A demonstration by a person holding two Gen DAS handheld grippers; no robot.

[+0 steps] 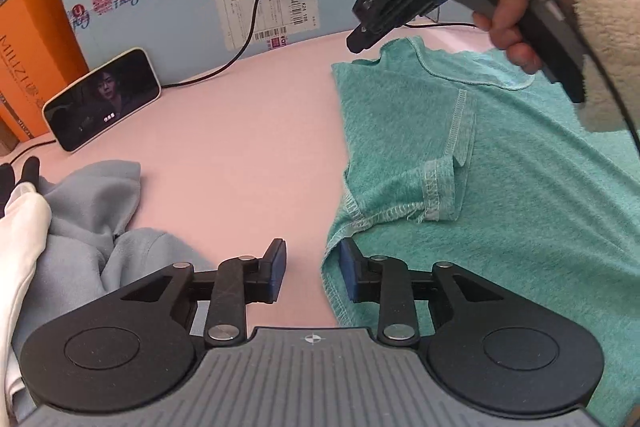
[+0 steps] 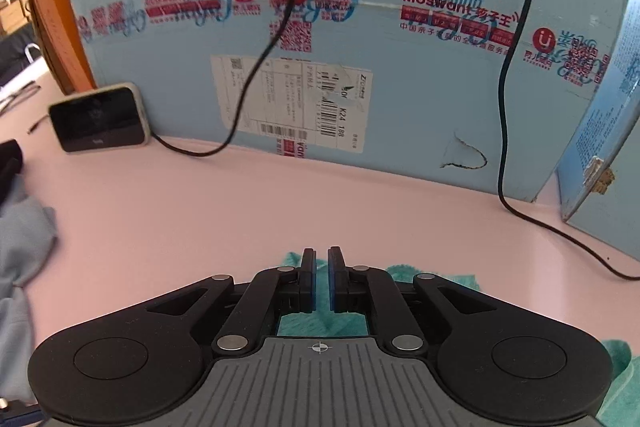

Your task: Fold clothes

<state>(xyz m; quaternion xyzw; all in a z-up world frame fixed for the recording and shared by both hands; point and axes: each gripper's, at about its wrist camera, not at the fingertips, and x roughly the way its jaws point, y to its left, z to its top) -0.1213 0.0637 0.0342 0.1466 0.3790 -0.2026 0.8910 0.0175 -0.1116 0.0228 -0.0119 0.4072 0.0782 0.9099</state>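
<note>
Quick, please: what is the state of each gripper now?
Left gripper: open, holding nothing, at the green shirt edge.
Right gripper: nearly closed, holding nothing, above the shirt.

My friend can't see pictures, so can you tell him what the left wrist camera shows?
A teal T-shirt lies flat on a pink table, with the open left gripper at its near edge. A hand holds the right gripper above the collar; grey and white clothes are heaped at left, near a phone.
</note>
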